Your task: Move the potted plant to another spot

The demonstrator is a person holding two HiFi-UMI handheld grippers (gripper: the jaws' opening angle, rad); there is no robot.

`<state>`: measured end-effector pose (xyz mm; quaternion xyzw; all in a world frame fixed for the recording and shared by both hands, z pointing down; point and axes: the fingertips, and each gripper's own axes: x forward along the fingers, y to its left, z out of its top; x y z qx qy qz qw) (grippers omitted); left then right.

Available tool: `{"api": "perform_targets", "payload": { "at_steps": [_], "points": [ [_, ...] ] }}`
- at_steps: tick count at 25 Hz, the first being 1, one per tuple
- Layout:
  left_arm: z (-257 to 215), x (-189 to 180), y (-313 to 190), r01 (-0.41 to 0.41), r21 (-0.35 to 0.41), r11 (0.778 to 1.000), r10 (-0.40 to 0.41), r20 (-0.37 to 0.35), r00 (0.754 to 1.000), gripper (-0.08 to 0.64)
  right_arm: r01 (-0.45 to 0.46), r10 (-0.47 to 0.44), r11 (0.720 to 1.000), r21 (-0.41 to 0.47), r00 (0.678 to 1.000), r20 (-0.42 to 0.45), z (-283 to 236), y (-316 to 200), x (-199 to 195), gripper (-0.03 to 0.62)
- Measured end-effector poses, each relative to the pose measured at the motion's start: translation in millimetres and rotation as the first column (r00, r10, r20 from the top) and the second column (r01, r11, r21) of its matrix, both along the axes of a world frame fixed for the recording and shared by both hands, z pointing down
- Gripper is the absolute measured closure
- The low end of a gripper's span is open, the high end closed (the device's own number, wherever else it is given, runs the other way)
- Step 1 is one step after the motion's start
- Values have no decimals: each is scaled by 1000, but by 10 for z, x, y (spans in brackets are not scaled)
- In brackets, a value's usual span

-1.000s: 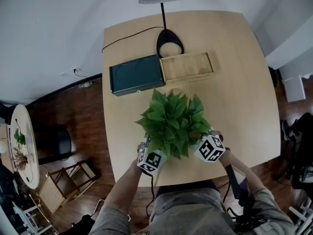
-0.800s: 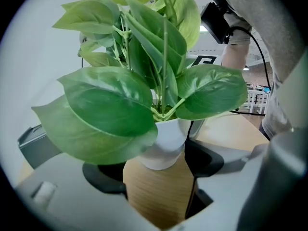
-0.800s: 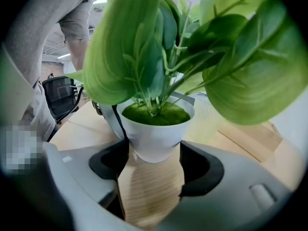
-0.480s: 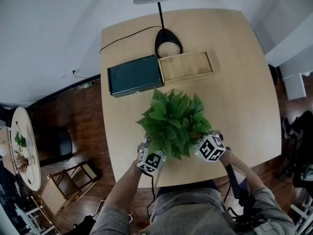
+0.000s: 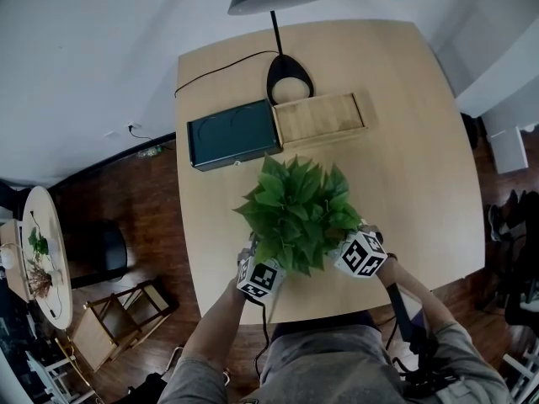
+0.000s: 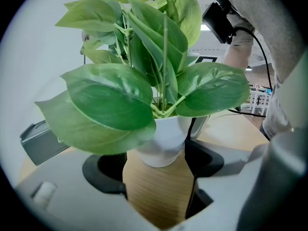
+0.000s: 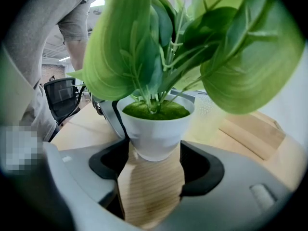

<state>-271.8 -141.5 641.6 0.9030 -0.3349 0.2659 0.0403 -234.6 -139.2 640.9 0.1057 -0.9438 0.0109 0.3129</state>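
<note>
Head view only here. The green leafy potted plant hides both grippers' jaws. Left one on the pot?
Observer: Yes. The left gripper view shows the white tapered pot between the jaws of the left gripper, pads against its sides.
Operator: Right one?
Observer: Same: the right gripper has its jaws wide, pads against the pot's base.
Operator: What's in the pot?
Observer: Green moss-like filling, just below the rim.

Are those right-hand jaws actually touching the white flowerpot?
Touching. The right gripper view shows the white pot wedged between the jaws of the right gripper, both dark pads meeting its sides with no gap.
</note>
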Motion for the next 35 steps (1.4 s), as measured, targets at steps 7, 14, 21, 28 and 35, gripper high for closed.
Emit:
{"api": "perform_targets", "payload": {
  "at_steps": [7,14,21,28,35],
  "points": [
    [-12,-204,65,100,-24,995,-100,1,995,187,-44,44,999,-14,999,-9,13,-2,199,229],
    [-81,-274,261,205,-42,978,-207,-43,977,216,-59,59,998,-13,998,9,-91,125,299,229],
    [-196,-211,544,314,-78,946,-320,-80,944,310,-105,110,992,-64,991,79,-272,333,314,294],
    [-359,-27,922,390,-95,916,-400,-128,908,436,-150,165,982,-112,976,142,-370,652,418,431],
    [-462,119,1239,483,-76,873,-488,-157,858,560,-151,173,980,-130,969,176,-446,967,562,575]
  ]
}}
